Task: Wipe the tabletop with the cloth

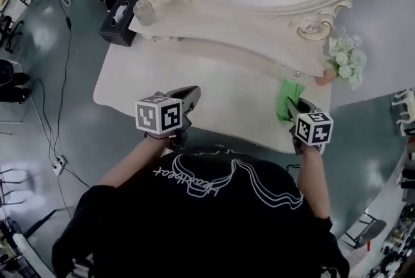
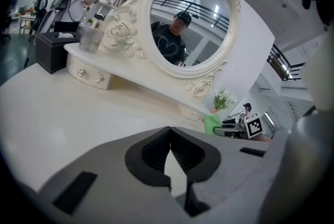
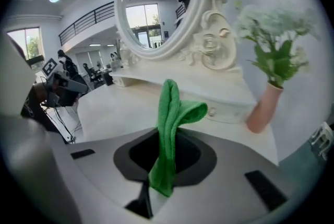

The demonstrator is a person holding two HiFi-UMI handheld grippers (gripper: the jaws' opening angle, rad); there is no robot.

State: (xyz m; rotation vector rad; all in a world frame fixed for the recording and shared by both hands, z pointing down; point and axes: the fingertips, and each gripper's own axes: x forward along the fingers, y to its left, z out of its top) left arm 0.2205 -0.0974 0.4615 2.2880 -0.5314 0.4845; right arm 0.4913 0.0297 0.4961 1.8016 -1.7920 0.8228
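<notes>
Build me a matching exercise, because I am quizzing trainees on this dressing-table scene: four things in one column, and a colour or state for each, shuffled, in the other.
Things:
1. cloth
2. left gripper
3. vase
4. tissue box

Colour or state:
a. black
b. pink
c. green, clamped in the right gripper
d. shut on nothing

Pairs: 1-c, 2-d, 3-b, 4-a
</notes>
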